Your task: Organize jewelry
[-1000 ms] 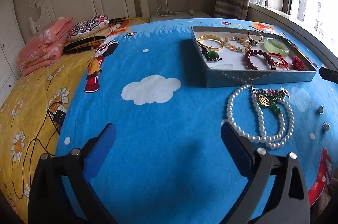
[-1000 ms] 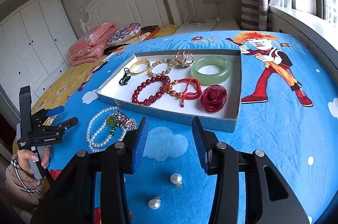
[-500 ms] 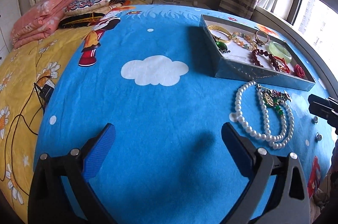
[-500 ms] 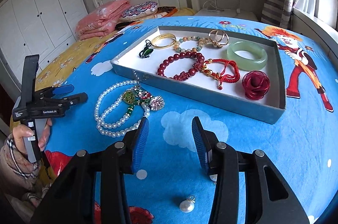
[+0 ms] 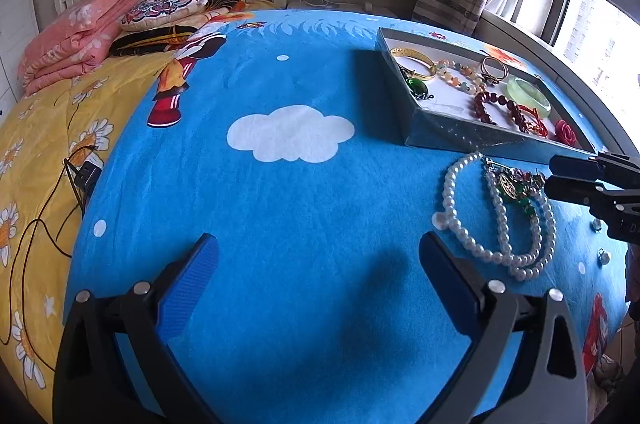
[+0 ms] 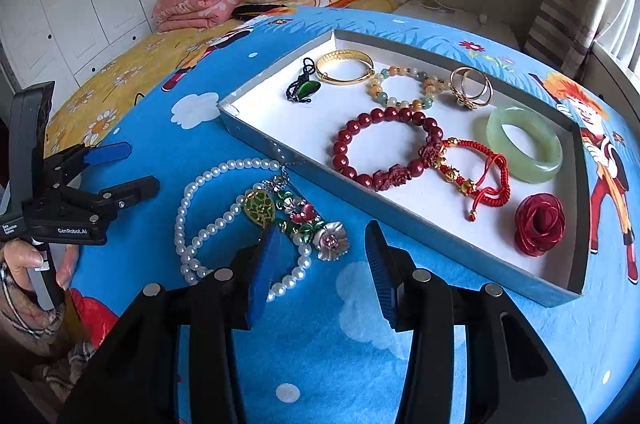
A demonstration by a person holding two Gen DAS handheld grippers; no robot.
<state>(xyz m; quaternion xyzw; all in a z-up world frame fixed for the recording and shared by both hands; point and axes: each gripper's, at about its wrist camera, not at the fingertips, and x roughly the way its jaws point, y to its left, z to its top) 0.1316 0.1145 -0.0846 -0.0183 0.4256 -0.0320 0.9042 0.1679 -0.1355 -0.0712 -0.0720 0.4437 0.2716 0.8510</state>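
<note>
Right gripper point(image 6: 320, 264) hangs low over the blue cartoon blanket point(image 6: 320, 364), jaws parted and empty, its left blue pad just above the pearl necklace point(image 6: 224, 220) with the green and flower pendant point(image 6: 296, 220). That necklace lies loose on the blanket, touching the near left corner of the grey tray point(image 6: 256, 139), outside it. Inside the tray: a gold bangle point(image 6: 344, 67), a green stone pendant point(image 6: 304, 89), a pastel bead bracelet point(image 6: 404, 87), gold rings point(image 6: 470, 89), a dark red bead bracelet point(image 6: 384, 147), a red cord bracelet point(image 6: 480, 167), a jade bangle point(image 6: 524, 143) and a red rose point(image 6: 540, 224). Over on the left, the left gripper point(image 5: 320, 256) sits wide open above bare blanket, nothing between its pads; a hand point(image 6: 36, 264) grips its handle. Two small pearl earrings point(image 5: 600, 240) lie on the blanket near the necklace, on its right in the left wrist view.
</note>
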